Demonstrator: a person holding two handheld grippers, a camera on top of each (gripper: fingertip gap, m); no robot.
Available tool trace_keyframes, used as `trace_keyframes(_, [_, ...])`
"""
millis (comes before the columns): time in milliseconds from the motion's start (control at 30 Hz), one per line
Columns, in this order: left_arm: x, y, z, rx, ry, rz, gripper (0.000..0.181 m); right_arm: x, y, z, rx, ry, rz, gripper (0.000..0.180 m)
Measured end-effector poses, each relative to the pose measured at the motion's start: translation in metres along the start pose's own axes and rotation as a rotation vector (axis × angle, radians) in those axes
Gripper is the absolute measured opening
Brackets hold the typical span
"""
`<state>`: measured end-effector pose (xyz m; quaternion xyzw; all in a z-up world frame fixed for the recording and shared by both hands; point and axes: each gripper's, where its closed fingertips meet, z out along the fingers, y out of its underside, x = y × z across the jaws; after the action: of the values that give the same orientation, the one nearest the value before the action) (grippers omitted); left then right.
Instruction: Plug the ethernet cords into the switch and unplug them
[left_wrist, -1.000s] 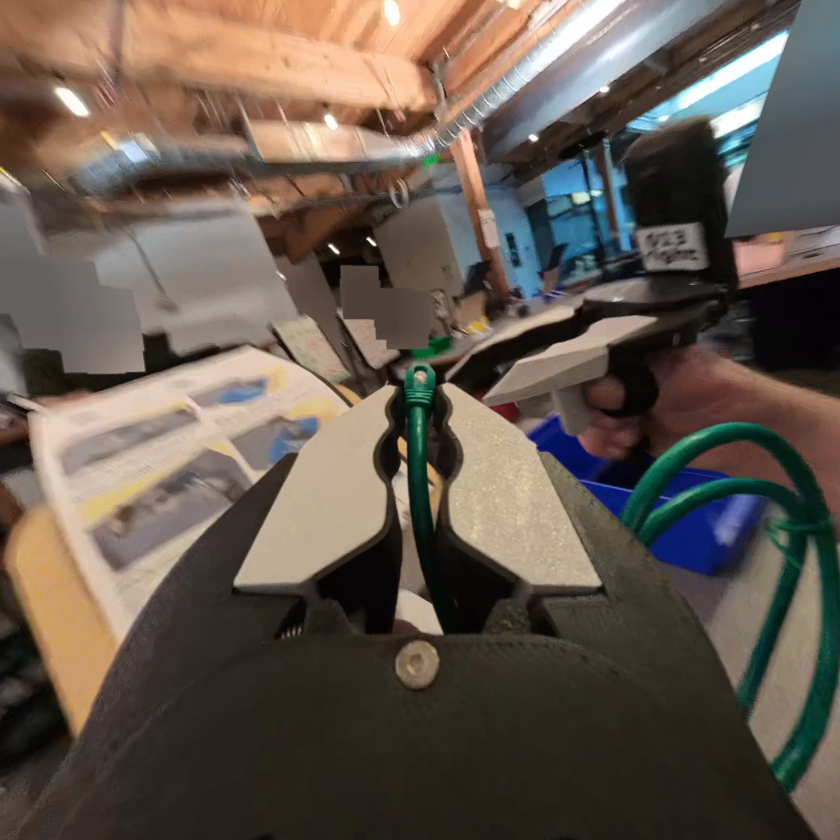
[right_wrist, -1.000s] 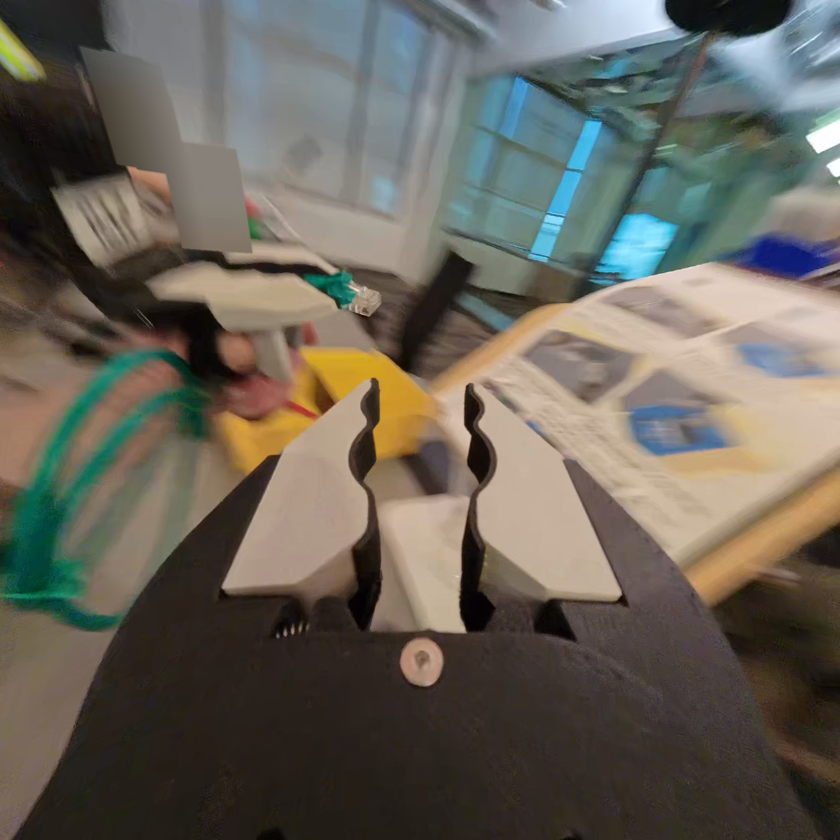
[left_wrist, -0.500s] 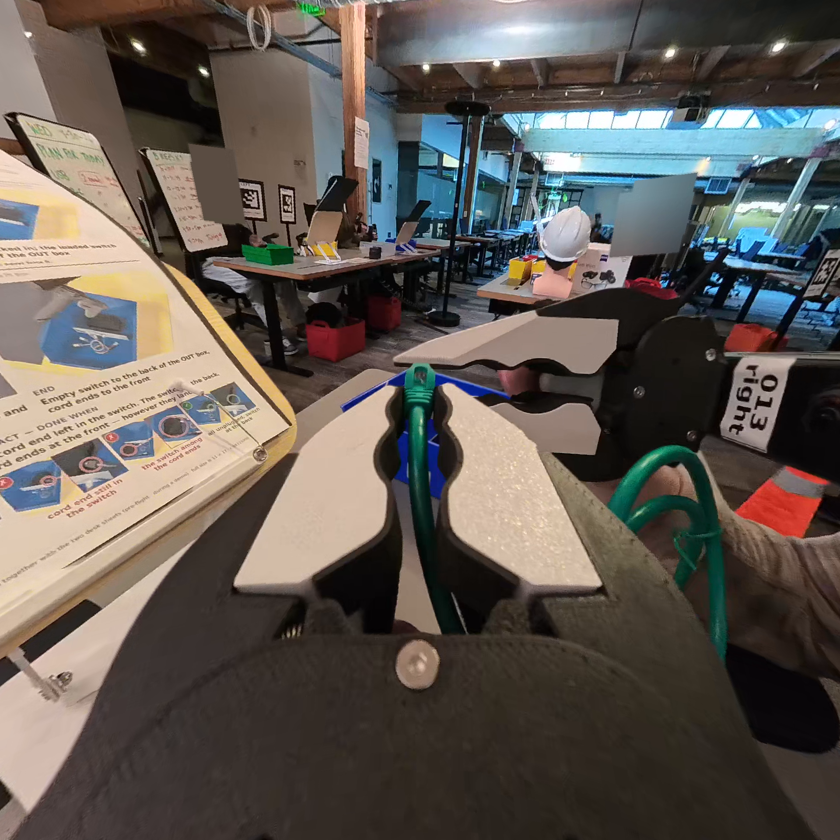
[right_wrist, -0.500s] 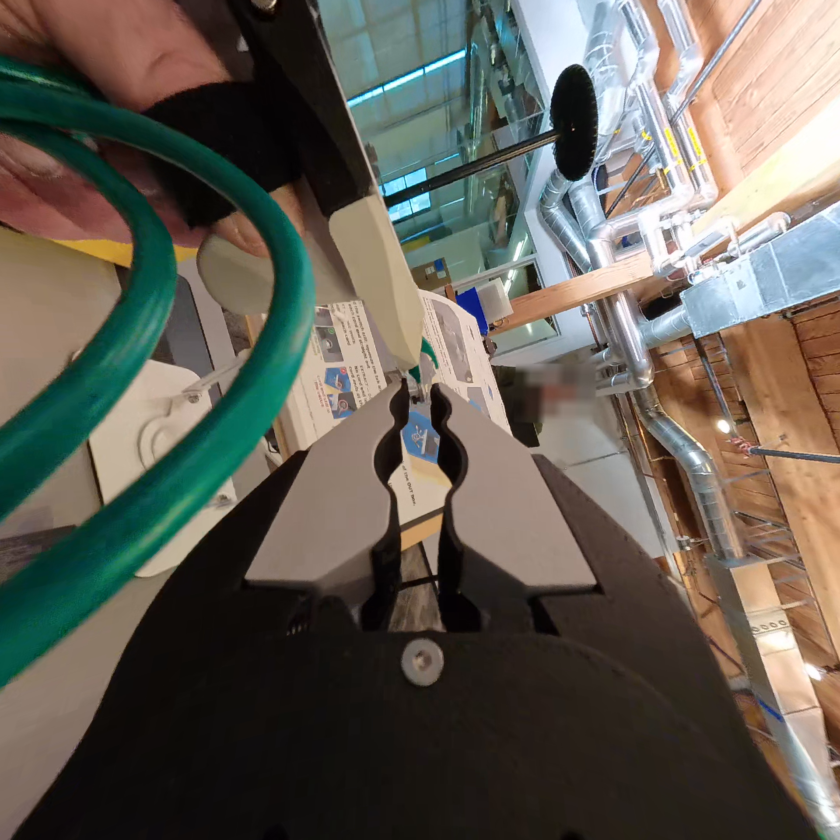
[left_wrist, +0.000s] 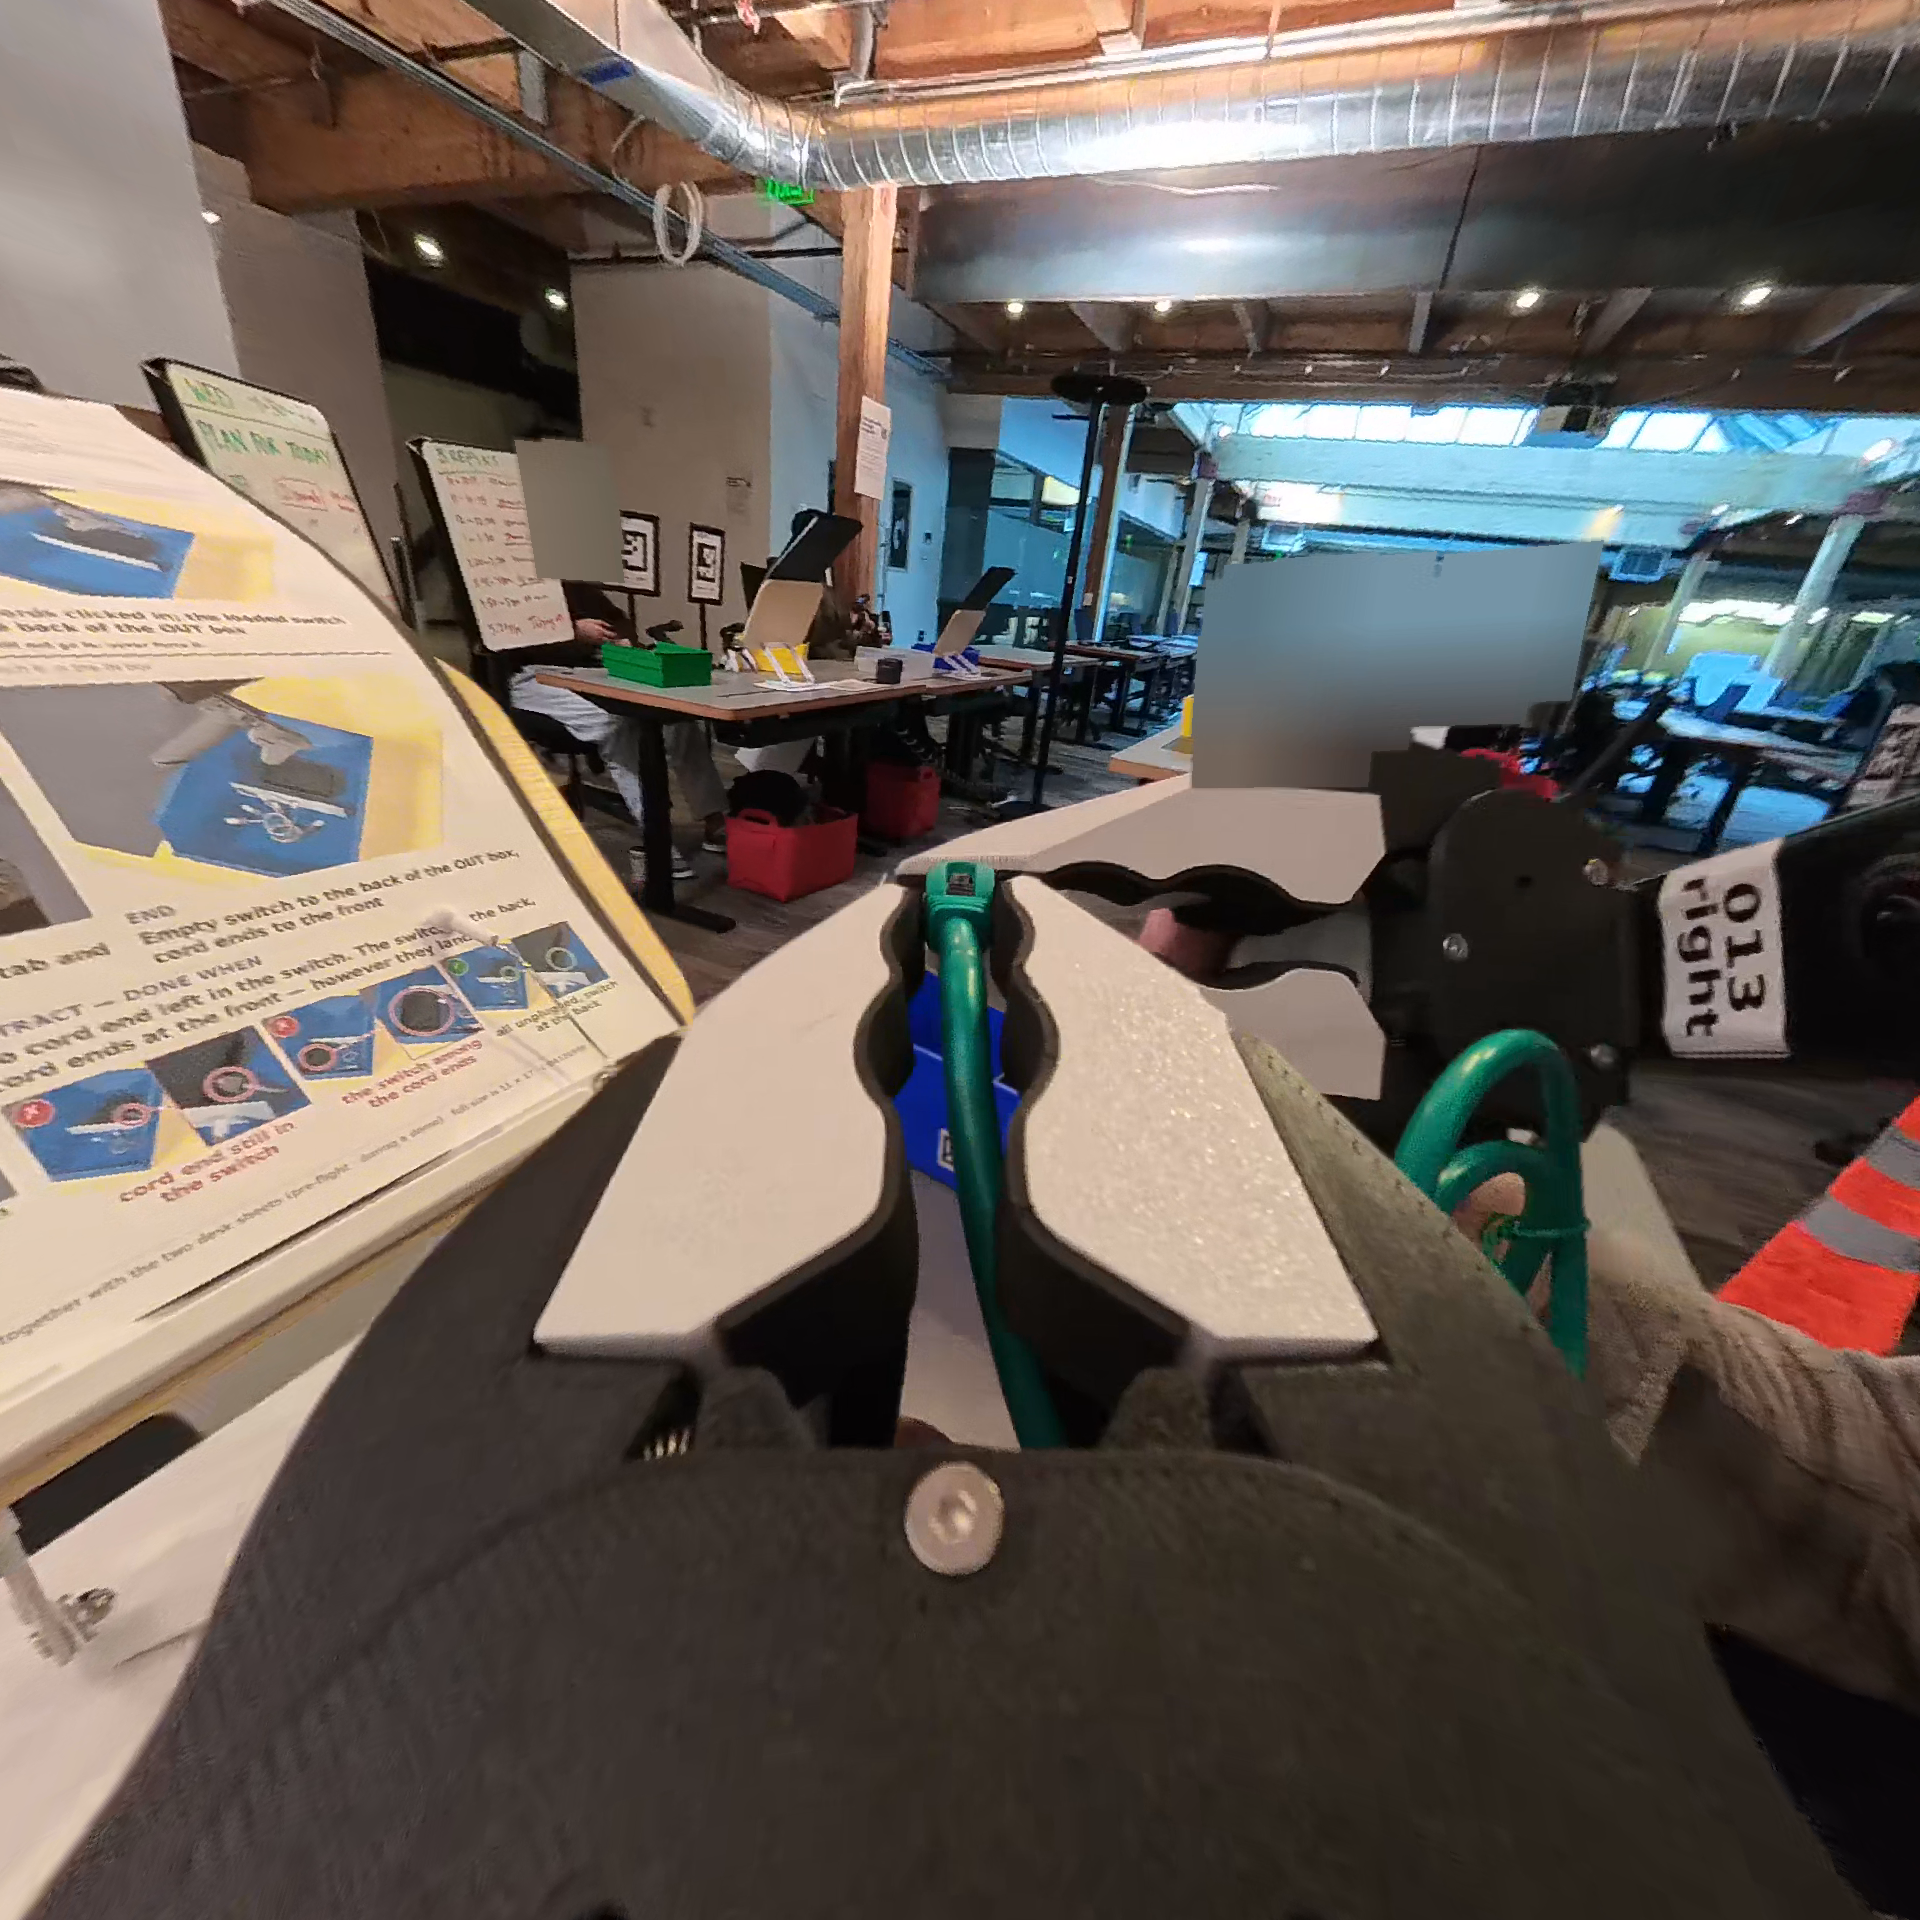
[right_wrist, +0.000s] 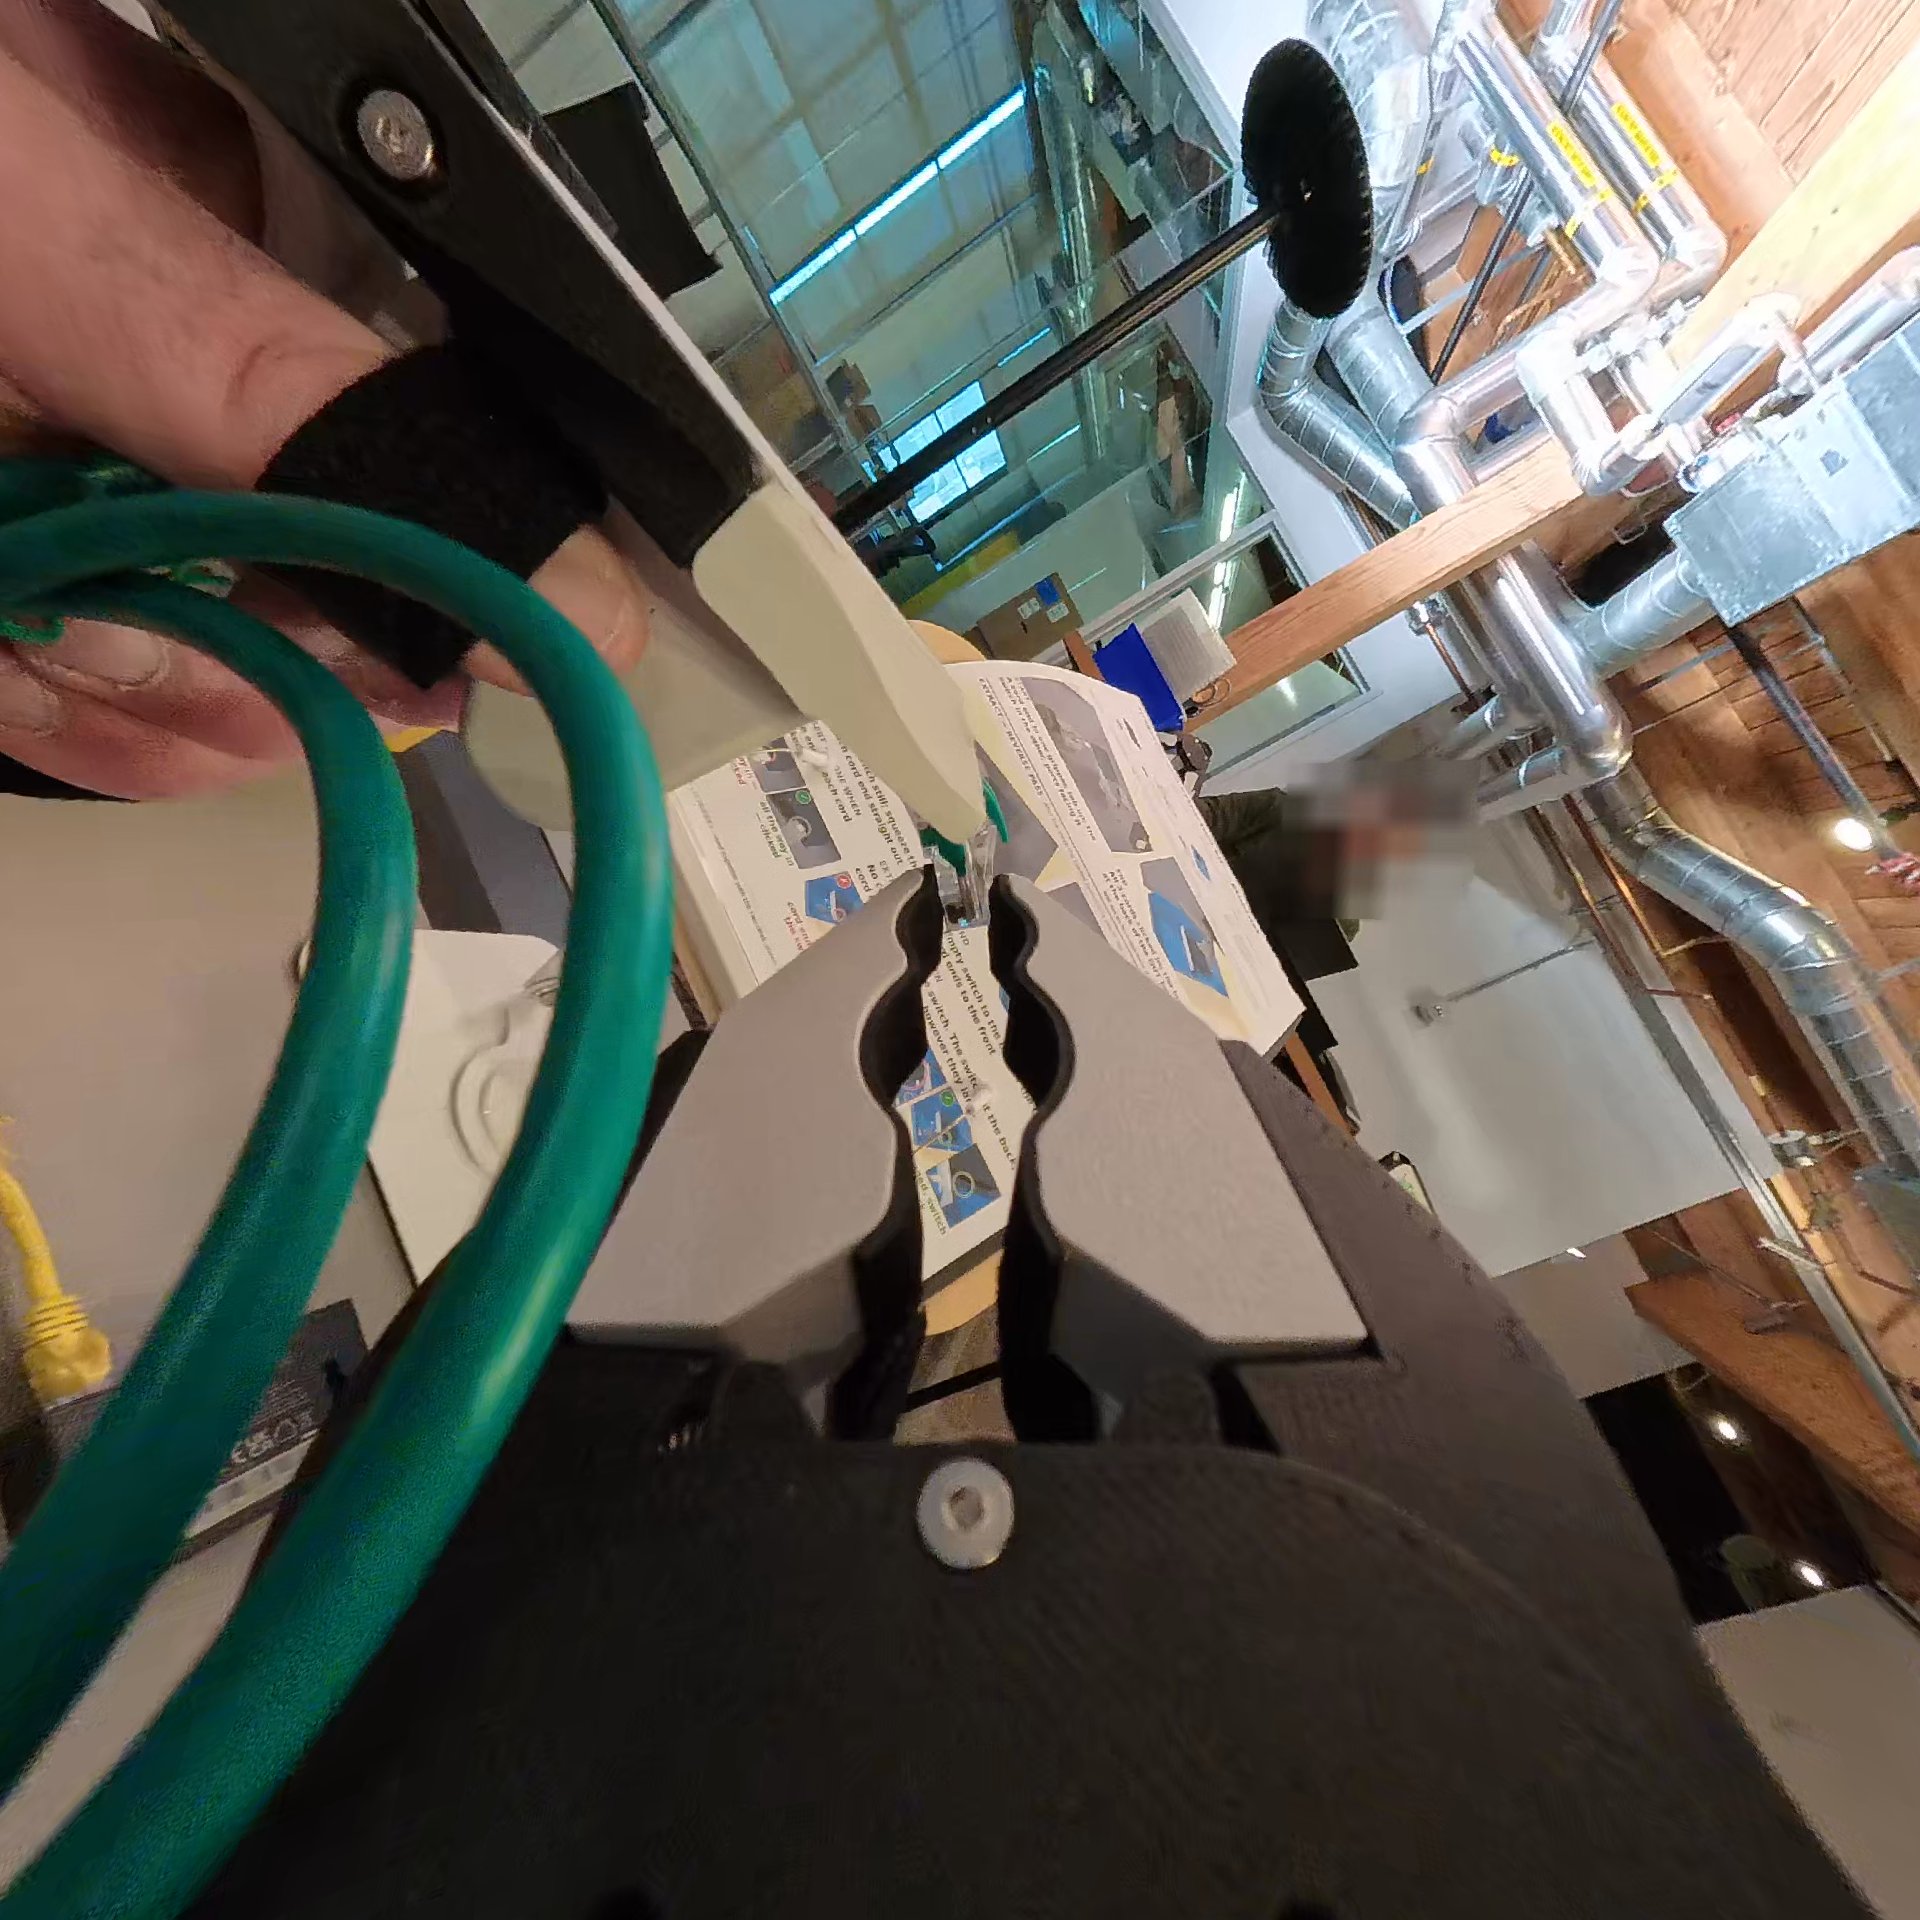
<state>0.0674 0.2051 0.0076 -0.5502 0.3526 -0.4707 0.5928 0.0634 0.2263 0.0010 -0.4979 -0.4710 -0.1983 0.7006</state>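
Handling first: green ethernet cord (left_wrist: 971, 1101) looked light and springy, a rubbery jacket that bends easily but wants to recoil into its loops. Best hold, judging by the frames, was just behind the plug on the moulded boot, where it is stiffer; the clear plug tip (right_wrist: 961, 878) seemed the fragile bit, with a thin latch tab that could snap if squeezed sideways.

Left gripper (left_wrist: 956, 904) was clamped on the cord, which ran up the channel between its fingers with the green boot poking out at the tips. Slack hung off to the right in a coil (left_wrist: 1507, 1132), tied with a thin green twist, near the person's hand (left_wrist: 1496, 1205).

Right gripper (right_wrist: 961, 914) sat rolled on its side, tips right at the clear plug end. Jaws were nearly together with a narrow gap; whether they actually pinched the plug I could not tell. In the left wrist view it came in from the right, crossing just beyond the left tips, the top finger (left_wrist: 1143, 831) over the boot.

Looks: dark green round jacket, matching green boot, transparent connector. A yellow cord end (right_wrist: 57, 1330) lay low left in the right wrist view, beside a dark flat box (right_wrist: 260, 1455), possibly the switch, not sure. Instruction sheet (left_wrist: 260, 883) stood propped at left. Nothing plugged in yet as far as visible.
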Motion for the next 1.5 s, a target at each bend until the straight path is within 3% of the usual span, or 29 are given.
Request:
trace_keyframes(633, [-0.003, 0.007, 0.000, -0.076, -0.006, 0.035, 0.012, -0.004, 0.003, -0.001, -0.054, -0.061, 0.017, 0.006])
trace_keyframes(800, [-0.012, 0.011, 0.004, -0.069, -0.122, 0.099, 0.012, -0.004, 0.013, 0.005, -0.065, -0.071, 0.066, 0.008])
trace_keyframes(900, [-0.027, 0.017, 0.004, -0.087, -0.207, 0.125, 0.012, -0.002, 0.029, 0.009, -0.107, -0.065, 0.083, 0.018])
trace_keyframes(1133, [-0.077, 0.034, -0.009, -0.206, -0.495, 0.321, 0.013, 0.000, 0.054, 0.015, -0.202, -0.048, 0.098, 0.011])
trace_keyframes(1500, [-0.109, 0.023, -0.033, -0.216, -0.647, 0.409, 0.013, 0.009, 0.052, 0.021, -0.258, -0.044, 0.101, 0.010])
